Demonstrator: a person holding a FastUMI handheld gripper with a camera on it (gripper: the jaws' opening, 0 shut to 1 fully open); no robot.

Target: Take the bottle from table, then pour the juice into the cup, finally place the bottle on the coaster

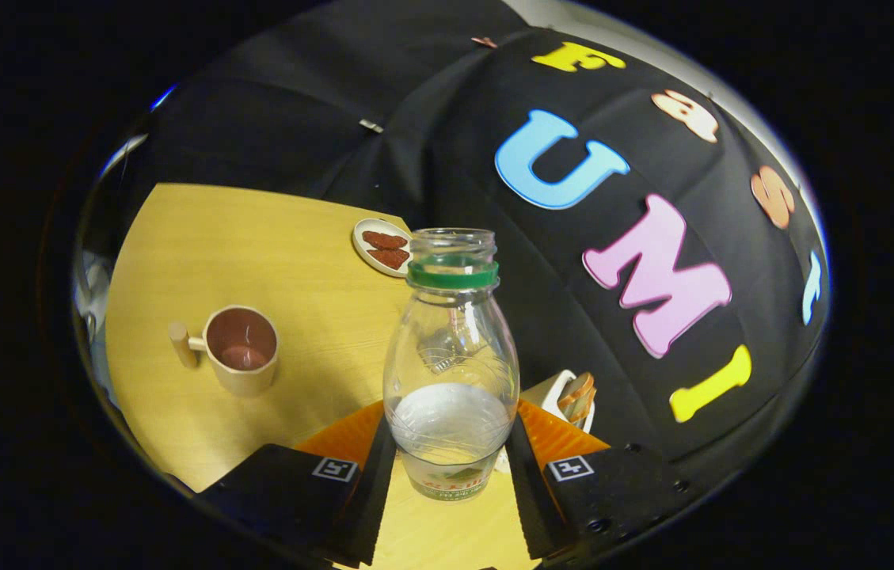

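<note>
The table (272, 237) carries the cup (242, 348) at the left. The bottle (450, 364), upright, uncapped and partly filled, sits clamped low between the gripper (450, 475) fingers. I judge it should travel level toward the cup, tilting only above its rim.

bottle (450, 356) sits pinched between the gripper (450, 467) fingers, blocks 12 o'clock | cup (241, 349) at 10, open table (296, 261) between them | snack plate (383, 247) further out at 11 | rack thing (573, 397) tight at 1
</note>
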